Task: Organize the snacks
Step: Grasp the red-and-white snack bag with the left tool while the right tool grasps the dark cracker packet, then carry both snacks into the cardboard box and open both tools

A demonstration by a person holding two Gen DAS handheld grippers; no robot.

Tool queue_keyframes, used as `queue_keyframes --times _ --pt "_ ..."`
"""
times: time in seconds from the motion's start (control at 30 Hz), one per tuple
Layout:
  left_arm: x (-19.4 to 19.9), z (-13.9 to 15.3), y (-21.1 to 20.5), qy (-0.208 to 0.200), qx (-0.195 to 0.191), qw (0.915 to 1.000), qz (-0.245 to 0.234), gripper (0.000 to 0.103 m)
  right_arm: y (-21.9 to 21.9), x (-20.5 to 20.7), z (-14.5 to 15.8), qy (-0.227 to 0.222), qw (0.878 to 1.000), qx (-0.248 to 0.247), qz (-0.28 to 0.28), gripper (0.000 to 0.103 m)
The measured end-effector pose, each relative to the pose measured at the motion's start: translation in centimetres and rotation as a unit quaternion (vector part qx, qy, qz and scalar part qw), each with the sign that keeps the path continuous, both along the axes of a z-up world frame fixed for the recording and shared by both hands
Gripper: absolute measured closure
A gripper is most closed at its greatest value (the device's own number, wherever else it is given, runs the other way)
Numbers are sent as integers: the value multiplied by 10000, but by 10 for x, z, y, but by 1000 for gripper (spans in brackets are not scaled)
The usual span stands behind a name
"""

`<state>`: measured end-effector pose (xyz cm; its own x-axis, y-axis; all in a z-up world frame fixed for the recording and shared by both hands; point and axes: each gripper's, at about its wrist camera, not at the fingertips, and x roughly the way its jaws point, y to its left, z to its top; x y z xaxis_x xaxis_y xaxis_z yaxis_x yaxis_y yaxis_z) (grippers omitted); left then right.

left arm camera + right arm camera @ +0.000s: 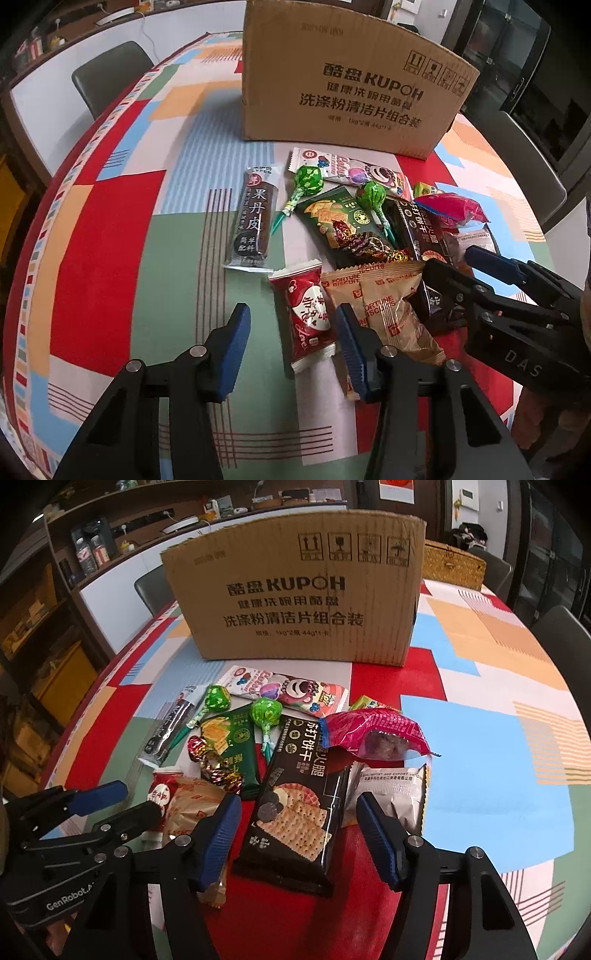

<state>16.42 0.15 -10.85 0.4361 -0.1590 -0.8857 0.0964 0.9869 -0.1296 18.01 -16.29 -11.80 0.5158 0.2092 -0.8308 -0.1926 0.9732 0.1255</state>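
A heap of snacks lies in front of a tall cardboard box [351, 74] [295, 602]. My left gripper [293, 347] [138, 799] stands open astride a red packet [306, 317]; its right finger overlaps the tan fortune biscuit packets [388, 302] [188, 812]. My right gripper [297, 834] [448, 260] is open around the near end of a black cracker packet [295, 812] [417, 229], and small gaps show beside both pads. Both grippers point down at the table.
Farther back lie a dark fruit bar [255, 218], two green lollipops [310, 177] [266, 710], a green packet [232, 746], foil candies [214, 764], a pink bear packet [295, 690], a magenta bag [376, 731] and a silver packet [399, 797]. A woven basket [454, 565] stands behind the box. Chairs [110, 74] ring the table.
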Motion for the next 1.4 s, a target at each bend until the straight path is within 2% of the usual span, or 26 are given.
queue_keyframes --times 0.27,0.57,0.63,0.7,0.9,1.03,1.4 --pt "7 -6 -3 50 -5 10000 -23 62 4 13 -10 170 9998 29 -33 40" --pt "14 -14 -5 119 -33 9999 -27 73 11 22 -21 289 9994 -204 -66 42" --pt "15 -15 -6 97 -26 9999 -39 77 12 22 -21 252 9993 -254 -65 43" --pt "14 -15 -7 67 -3 10000 -61 80 11 21 -21 232 9993 -285 -59 49" --pt "14 -14 -4 41 -110 9999 -14 80 7 19 -19 230 9994 -246 -91 50" --pt "9 -7 -1 -32 -164 9999 39 80 5 14 -12 159 9996 -228 -109 51" --pt "-10 34 -5 -650 -133 9978 0 80 5 -6 16 -261 9996 -103 -3 51"
